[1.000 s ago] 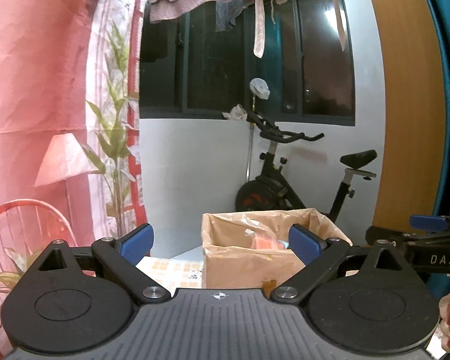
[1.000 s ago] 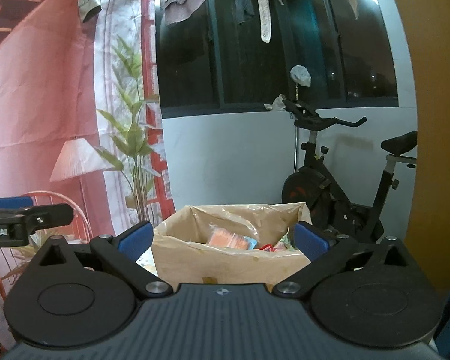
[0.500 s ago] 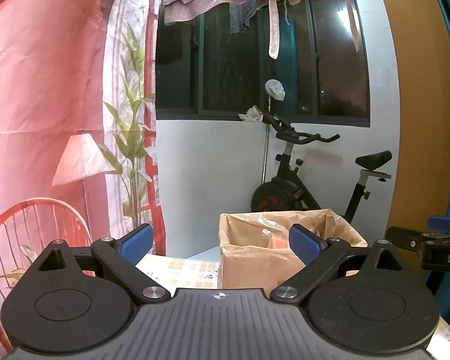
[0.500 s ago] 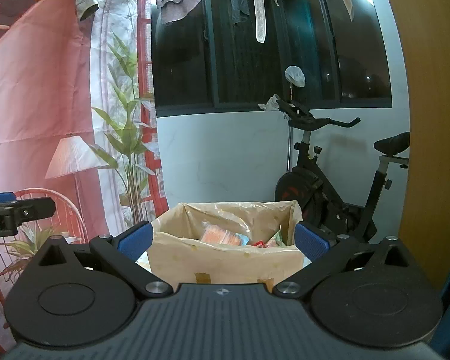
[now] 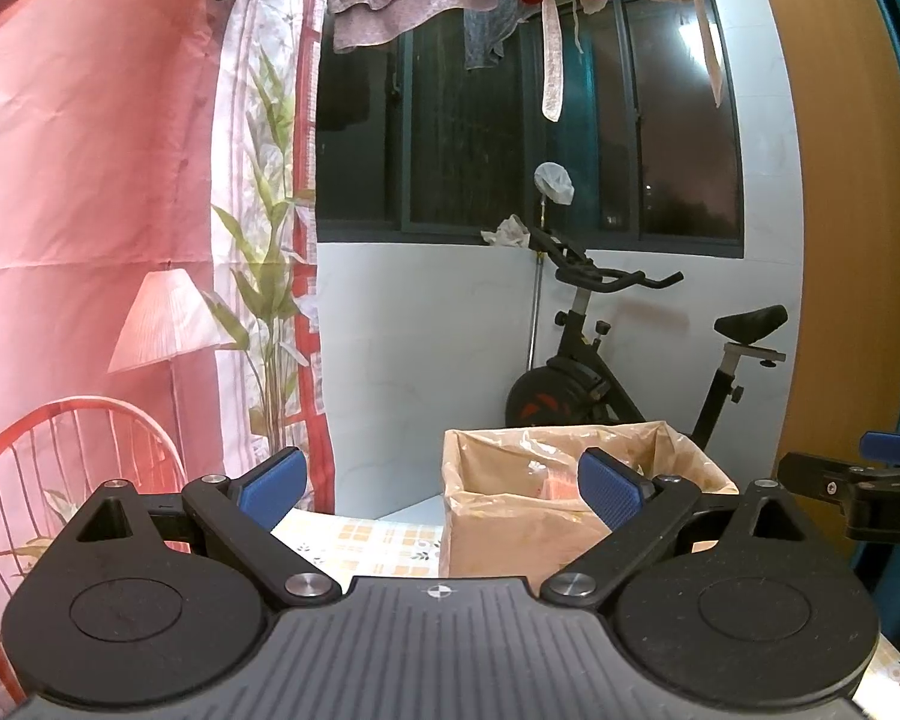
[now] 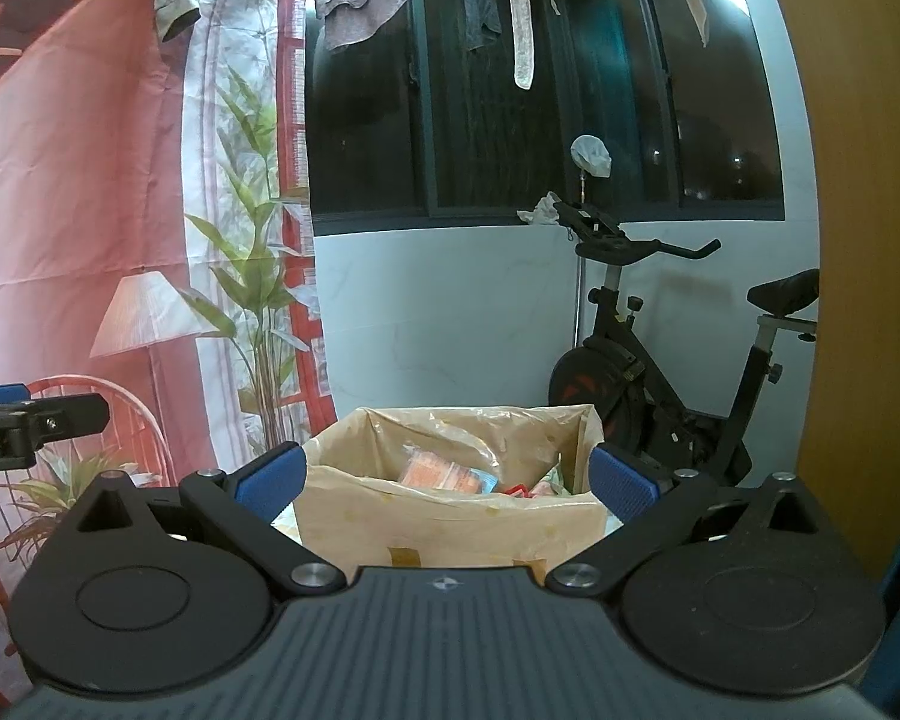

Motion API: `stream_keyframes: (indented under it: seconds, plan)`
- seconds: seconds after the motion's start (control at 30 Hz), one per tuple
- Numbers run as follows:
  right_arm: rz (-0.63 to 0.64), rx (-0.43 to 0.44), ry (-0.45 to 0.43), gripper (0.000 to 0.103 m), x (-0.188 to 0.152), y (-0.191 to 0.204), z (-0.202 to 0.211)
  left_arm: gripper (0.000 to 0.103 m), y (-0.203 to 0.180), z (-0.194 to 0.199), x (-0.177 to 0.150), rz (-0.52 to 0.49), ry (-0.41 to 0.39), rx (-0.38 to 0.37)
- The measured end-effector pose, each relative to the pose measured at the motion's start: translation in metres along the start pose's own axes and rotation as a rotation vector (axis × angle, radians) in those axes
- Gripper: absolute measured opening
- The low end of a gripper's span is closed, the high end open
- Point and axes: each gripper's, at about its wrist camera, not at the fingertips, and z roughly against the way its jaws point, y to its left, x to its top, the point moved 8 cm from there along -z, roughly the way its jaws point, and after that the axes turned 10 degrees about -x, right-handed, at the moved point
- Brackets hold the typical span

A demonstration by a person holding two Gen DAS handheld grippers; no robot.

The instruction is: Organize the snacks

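We hold left gripper (image 5: 444,483) level, jaws apart, nothing between; box (image 5: 510,534) sits lower centre-right of that frame, on checked cloth (image 5: 366,540). Right gripper (image 6: 444,483) likewise spread and empty, squared on box (image 6: 450,531) at lower centre. Snacks (image 6: 444,474) lie inside (orange packet clearest, rest hard to make out). We judge both held back and high to survey the box before reaching in.
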Motion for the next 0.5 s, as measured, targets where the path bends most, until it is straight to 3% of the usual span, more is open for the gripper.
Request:
stream_keyframes:
  seconds: [0.5]
  plan:
    - [0.001, 0.0, 0.001, 0.102, -0.0007, 0.0, 0.0011, 0.098, 0.0006, 0.0014, -0.0011, -0.002, -0.007, -0.005]
